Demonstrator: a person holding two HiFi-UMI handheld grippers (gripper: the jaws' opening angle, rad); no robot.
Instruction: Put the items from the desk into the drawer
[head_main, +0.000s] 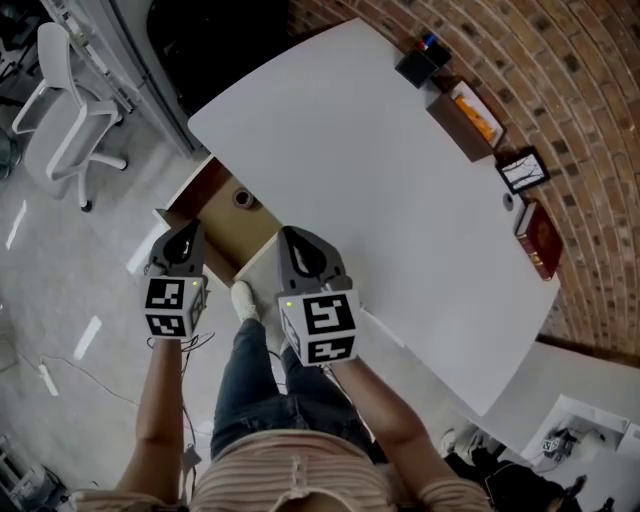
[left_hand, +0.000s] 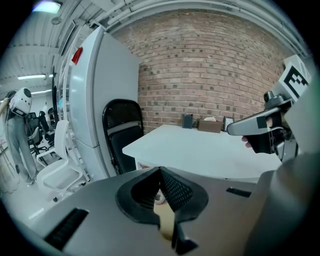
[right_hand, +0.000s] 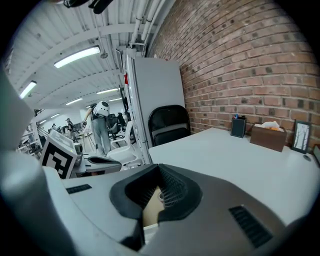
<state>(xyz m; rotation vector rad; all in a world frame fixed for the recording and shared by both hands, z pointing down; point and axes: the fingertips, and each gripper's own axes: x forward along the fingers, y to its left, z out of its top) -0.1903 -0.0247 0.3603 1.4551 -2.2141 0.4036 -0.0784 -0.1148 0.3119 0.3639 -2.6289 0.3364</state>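
The wooden drawer (head_main: 214, 216) stands pulled out under the near left corner of the white desk (head_main: 370, 180). A tape roll (head_main: 243, 198) lies inside it. My left gripper (head_main: 183, 240) hovers over the drawer's left edge, jaws together and empty. My right gripper (head_main: 300, 252) hangs over the drawer's front corner, also shut and empty. Along the desk's far edge stand a black pen holder (head_main: 420, 62), a brown tissue box (head_main: 468, 118), a picture frame (head_main: 523, 170) and a red book (head_main: 540, 238). Between the closed jaws of the left gripper (left_hand: 160, 171) and the right gripper (right_hand: 159, 170) the drawer shows.
A brick wall runs behind the desk. A white office chair (head_main: 65, 110) stands on the floor at the far left. A black chair (left_hand: 122, 132) and a tall white cabinet (left_hand: 92, 100) are by the desk's end. The person's legs are below the drawer.
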